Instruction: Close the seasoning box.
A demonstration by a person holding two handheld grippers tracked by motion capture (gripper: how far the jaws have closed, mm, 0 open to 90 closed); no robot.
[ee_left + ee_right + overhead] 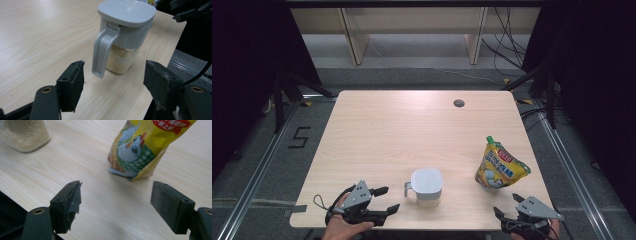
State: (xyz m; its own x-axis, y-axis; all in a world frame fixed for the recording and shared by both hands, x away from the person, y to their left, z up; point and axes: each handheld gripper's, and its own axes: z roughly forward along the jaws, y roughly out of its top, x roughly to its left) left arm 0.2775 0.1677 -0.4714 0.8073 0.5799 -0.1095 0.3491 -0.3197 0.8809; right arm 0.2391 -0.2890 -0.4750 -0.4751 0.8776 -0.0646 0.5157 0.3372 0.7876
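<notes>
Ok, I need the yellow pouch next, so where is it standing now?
In the high view the yellow pouch stands near the table's right edge, right of the lidded container, ahead of the right gripper.

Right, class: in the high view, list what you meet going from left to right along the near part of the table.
Left tongs → grey-lidded container → yellow pouch → right tongs.

A clear container (pixel 427 187) with a grey lid, closed, is seen standing upright near the table's front edge; pale grains fill its lower part, and its grey handle (pixel 102 56) is turned toward the left. A yellow spouted pouch (pixel 499 165), green-capped, is stood upright to its right, well apart.
</notes>
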